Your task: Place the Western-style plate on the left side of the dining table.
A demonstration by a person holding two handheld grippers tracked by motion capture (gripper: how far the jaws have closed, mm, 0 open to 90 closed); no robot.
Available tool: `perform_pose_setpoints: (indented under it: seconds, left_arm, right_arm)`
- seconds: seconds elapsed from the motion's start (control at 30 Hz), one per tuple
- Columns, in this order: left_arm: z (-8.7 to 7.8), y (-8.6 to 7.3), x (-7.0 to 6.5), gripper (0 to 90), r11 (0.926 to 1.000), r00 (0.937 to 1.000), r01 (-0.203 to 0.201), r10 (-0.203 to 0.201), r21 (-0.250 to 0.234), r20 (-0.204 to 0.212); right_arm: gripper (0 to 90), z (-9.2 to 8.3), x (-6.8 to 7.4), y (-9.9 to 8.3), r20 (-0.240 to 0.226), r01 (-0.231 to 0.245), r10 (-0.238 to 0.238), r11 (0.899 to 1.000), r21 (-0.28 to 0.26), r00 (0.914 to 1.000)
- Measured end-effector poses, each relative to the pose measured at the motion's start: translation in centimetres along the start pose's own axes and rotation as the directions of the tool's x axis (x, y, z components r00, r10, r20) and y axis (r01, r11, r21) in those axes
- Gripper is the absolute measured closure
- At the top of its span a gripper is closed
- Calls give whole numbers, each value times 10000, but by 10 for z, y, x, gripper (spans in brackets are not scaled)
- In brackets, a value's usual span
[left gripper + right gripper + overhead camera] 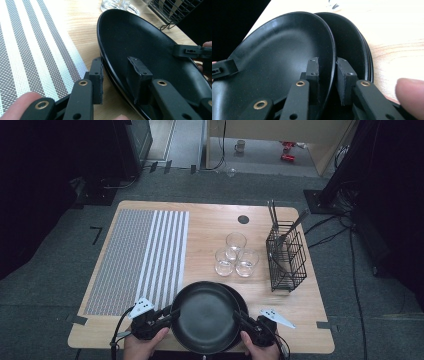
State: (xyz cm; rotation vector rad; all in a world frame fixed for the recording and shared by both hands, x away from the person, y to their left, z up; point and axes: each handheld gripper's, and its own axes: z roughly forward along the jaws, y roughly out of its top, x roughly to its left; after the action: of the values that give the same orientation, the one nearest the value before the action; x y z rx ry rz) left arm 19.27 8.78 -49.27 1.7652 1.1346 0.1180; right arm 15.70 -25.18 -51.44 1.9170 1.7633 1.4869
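Plate pickup, grip stage. The top round black plate (205,317) sits between the two tongs, slid off-centre toward the left tongs' side of the stack of matching black plates (242,301) beneath it. Left tongs (170,312) straddle its near-left rim: in the left gripper view one pad is on the outside of the rim and one over the dished inside (115,75), set narrow. I cannot tell whether the pads are actually biting. Right tongs (239,316) straddle the opposite rim. The right gripper view shows the rim running between the pads (328,75) with a visible gap on the inner side, so they are not clamped, just parted a little with the plate edge between. The outer pad sits in the slot between the top plate (279,50) and the next plate down (352,45). My read is that the next move calls for both pairs to close on the top rim only, keeping the right outer pad clear of the lower plate, then an even, level lift. The likely destination is the grey-and-white striped woven placemat (135,255), out beyond the left tongs. Three clear drinking glasses (235,255) stand ahead of the tongs and a black wire cutlery caddy (286,257) ahead of the right tongs, so keep the swing low and away from them.
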Motion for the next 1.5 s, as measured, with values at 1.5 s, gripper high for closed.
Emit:
perform_pose_setpoints:
  seconds: [1.5]
  left_arm:
    - [4,9,5,748,9935,9903,1034,-982,-485,986]
  right_arm:
    - [806,-8,11,11,-135,-838,827,9871,-1362,9965]
